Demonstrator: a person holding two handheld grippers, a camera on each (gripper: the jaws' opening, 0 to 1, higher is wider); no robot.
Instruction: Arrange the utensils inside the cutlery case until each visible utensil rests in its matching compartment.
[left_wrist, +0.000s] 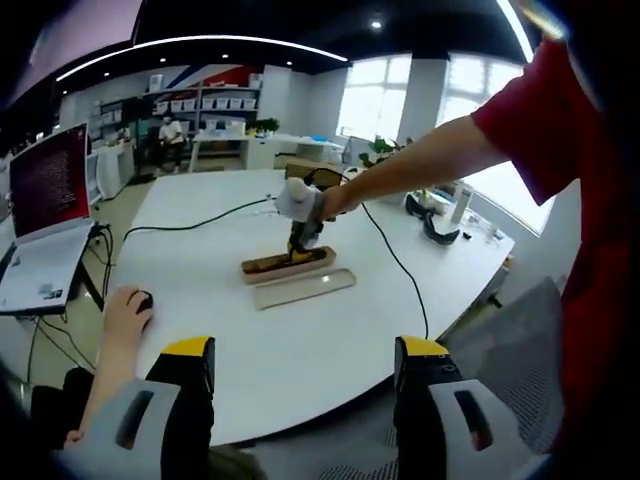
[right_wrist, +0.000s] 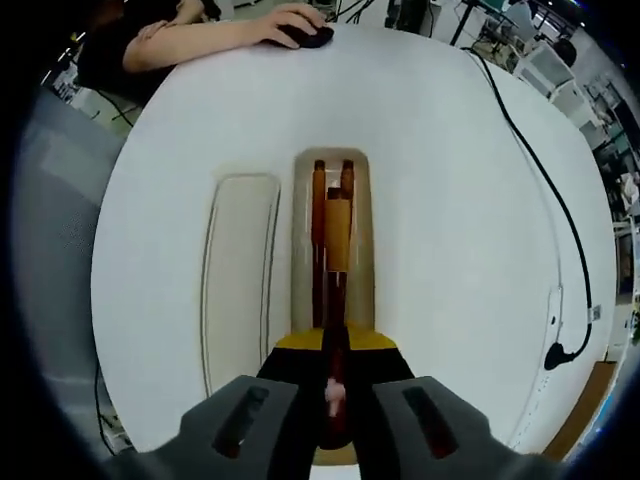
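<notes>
Wooden utensil (right_wrist: 337, 300) pinched by right tool (right_wrist: 336, 352) over case (right_wrist: 300, 230); left tool (left_wrist: 300, 352) spread.

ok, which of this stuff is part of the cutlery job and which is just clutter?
Job:
- case
- lid
- utensils in the case
- right gripper, shut on a utensil
- left gripper, open, held back off the table

Clutter:
- laptop
- mouse under a person's hand
- cable

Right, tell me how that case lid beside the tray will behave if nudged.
The lid lies flat on the smooth white table, so it should slide rather than tip. It looks thin and shallow, so probably light. Its long shape may swivel if pushed off-centre.
</notes>
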